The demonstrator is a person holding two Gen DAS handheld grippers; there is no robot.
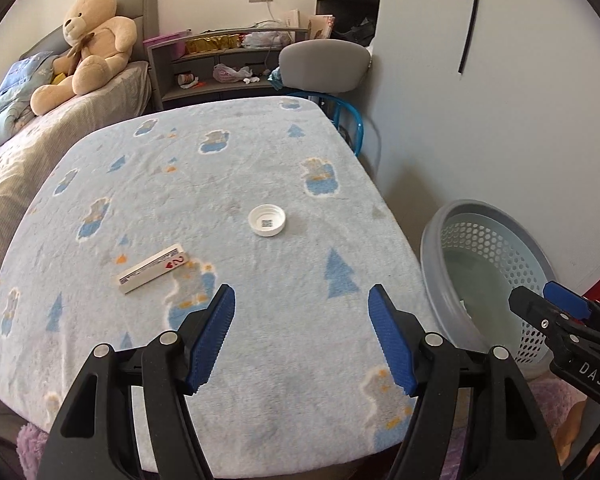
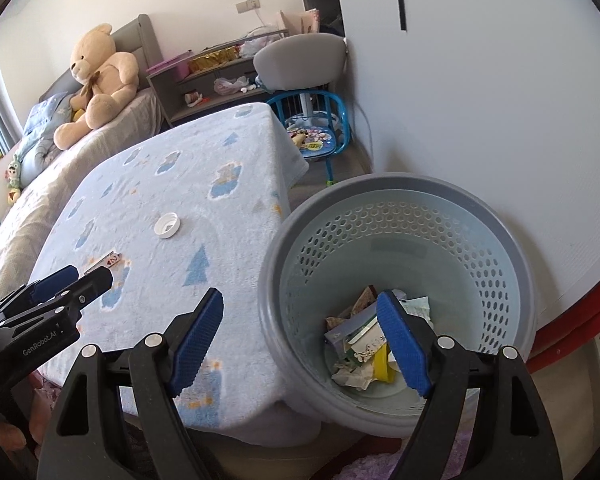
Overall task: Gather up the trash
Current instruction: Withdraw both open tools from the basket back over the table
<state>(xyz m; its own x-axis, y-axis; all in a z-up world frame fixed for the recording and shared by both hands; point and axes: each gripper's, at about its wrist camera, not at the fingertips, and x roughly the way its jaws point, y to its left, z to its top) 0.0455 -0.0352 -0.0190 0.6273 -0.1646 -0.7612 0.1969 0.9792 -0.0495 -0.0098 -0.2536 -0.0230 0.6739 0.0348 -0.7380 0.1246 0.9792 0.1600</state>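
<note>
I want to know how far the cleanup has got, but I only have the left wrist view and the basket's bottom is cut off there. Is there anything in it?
Observer: Yes. In the right wrist view the basket holds crumpled paper and wrappers at the bottom.
Operator: Is the right hand-held gripper carrying something?
Observer: No. The right hand-held gripper is open and empty, one finger over the table, the other over the basket.
Operator: What's behind the table's far right corner?
Observer: A small blue chair with a colourful printed seat.
</note>
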